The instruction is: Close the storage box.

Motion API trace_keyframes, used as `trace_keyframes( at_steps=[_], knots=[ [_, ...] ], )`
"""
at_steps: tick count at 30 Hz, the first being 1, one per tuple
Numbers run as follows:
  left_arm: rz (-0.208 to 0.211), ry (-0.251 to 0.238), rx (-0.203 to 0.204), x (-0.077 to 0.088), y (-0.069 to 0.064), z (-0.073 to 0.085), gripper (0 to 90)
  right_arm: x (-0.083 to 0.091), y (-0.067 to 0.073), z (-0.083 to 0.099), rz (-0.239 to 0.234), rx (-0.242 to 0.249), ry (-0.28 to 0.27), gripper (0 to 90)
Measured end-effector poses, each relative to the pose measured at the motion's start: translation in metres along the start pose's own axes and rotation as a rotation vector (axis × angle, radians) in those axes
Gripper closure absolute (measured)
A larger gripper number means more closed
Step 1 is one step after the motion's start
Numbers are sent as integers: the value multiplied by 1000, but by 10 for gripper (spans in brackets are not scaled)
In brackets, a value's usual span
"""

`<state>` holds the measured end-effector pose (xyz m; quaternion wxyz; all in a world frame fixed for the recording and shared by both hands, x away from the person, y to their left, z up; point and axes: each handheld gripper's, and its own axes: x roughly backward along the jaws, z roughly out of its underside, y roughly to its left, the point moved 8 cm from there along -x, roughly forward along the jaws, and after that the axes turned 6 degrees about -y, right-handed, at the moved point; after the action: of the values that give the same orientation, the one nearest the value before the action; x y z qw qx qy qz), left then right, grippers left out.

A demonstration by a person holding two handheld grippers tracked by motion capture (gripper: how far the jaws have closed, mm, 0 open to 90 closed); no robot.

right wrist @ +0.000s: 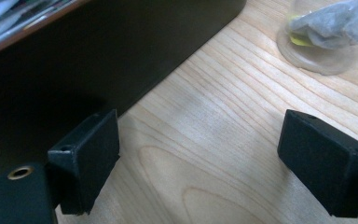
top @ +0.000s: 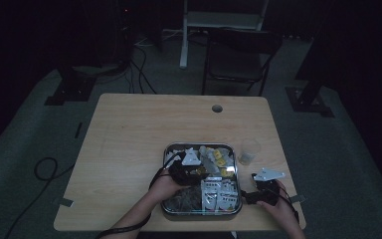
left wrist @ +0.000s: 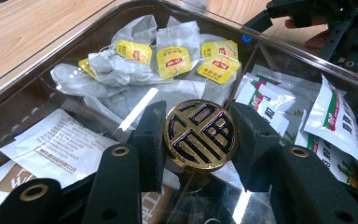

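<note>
One round gold-and-black patterned disc (left wrist: 200,134) sits clamped in the left gripper (left wrist: 196,135)

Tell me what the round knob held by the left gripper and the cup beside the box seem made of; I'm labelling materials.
Round knob: probably polished metal, brass or gold coloured, with dark inlaid bands; it shines and reflects light. Cup: clear plastic or glass, I cannot tell which; the wooden table shows through its wall and a tea bag lies inside.
</note>
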<state>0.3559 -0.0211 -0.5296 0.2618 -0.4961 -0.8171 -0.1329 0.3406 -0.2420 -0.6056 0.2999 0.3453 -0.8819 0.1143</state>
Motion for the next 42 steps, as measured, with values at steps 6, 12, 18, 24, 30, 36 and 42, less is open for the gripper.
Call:
trace_keyframes(
  at_steps=[6, 12, 18, 24, 30, 36, 42],
  knots=[
    [11, -7, 14, 1, -1, 0, 595, 0, 0, 0, 0, 0, 0, 121],
    [17, -3, 10, 1, -3, 1, 594, 0, 0, 0, 0, 1, 0, 121],
    [24, -6, 23, 1, -3, 2, 594, 0, 0, 0, 0, 2, 0, 121],
    [38, -6, 19, 1, -2, 2, 591, 0, 0, 0, 0, 2, 0, 121],
    [43, -11, 34, 1, 0, 2, 470, 0, 0, 0, 0, 2, 0, 121],
    [50, -15, 50, 7, 0, 4, 278, 0, 0, 0, 0, 2, 0, 121],
    [45, -37, 73, 18, 2, 0, 199, 0, 0, 0, 0, 2, 0, 121]
  ],
)
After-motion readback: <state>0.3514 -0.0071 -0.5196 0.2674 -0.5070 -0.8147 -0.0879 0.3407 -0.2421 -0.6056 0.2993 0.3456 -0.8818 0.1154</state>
